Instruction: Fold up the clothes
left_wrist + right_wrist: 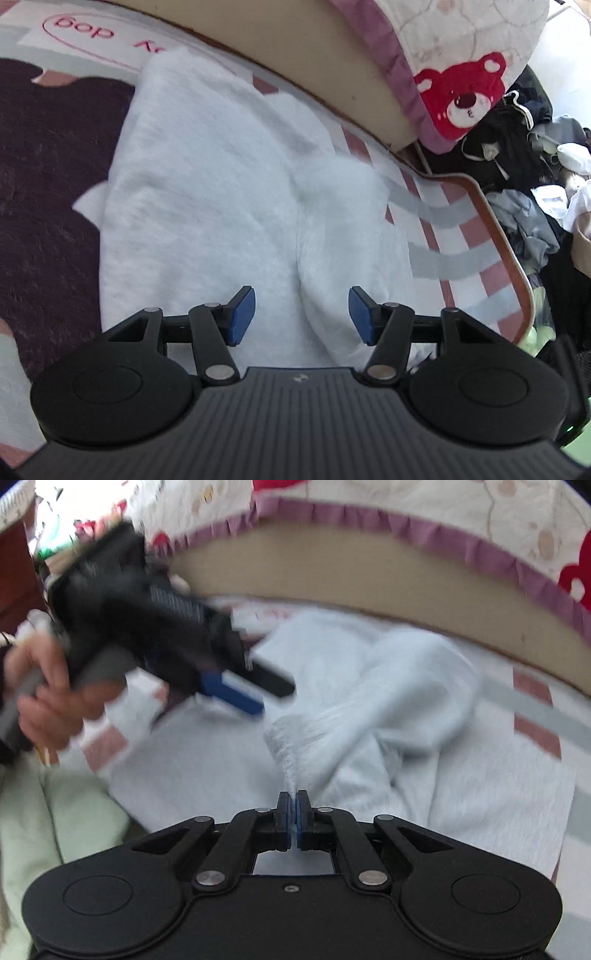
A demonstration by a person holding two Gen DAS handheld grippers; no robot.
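A white fleecy garment [207, 192] lies spread on a patterned blanket [454, 221]. My left gripper [302, 315] is open and empty, its blue pads just above the garment's near part. In the right wrist view my right gripper [293, 814] is shut on the ribbed cuff of the garment's sleeve [295, 746], lifting it over the garment body [480, 794]. The left gripper [255, 696] shows there at upper left, held by a hand [48, 705], blurred.
A beige bed base [295, 48] with a purple-frilled cover and red bear patch [461, 96] runs along the back. A pile of dark and light clothes [535, 166] lies at the right. A dark purple blanket area [48, 184] is at the left. Light green fabric [55, 830] lies near left.
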